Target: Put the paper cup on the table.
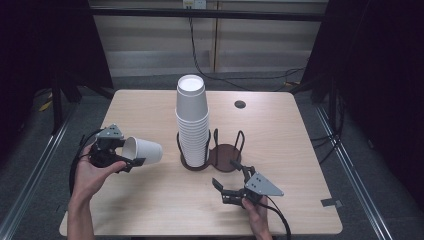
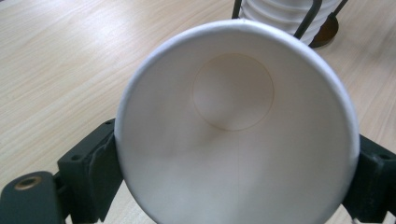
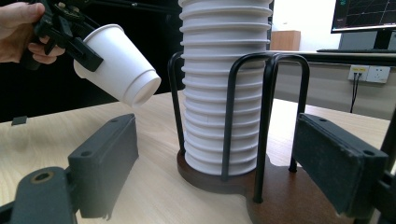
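Observation:
My left gripper (image 1: 126,155) is shut on a white paper cup (image 1: 145,150) near its rim and holds it on its side above the table, base pointing right toward the stack. In the left gripper view the cup (image 2: 233,135) shows its open mouth between the black jaws. A tall stack of white cups (image 1: 192,120) stands in the left ring of a dark wire cup holder (image 1: 222,152); the right ring is empty. My right gripper (image 1: 226,174) stands open just in front of the holder, jaws aimed at it. The right gripper view shows the stack (image 3: 223,88) and the held cup (image 3: 119,65).
The light wooden table (image 1: 280,130) has a round cable hole (image 1: 240,104) at the back right. Dark floor and metal rails lie on both sides. Cables run along the far wall.

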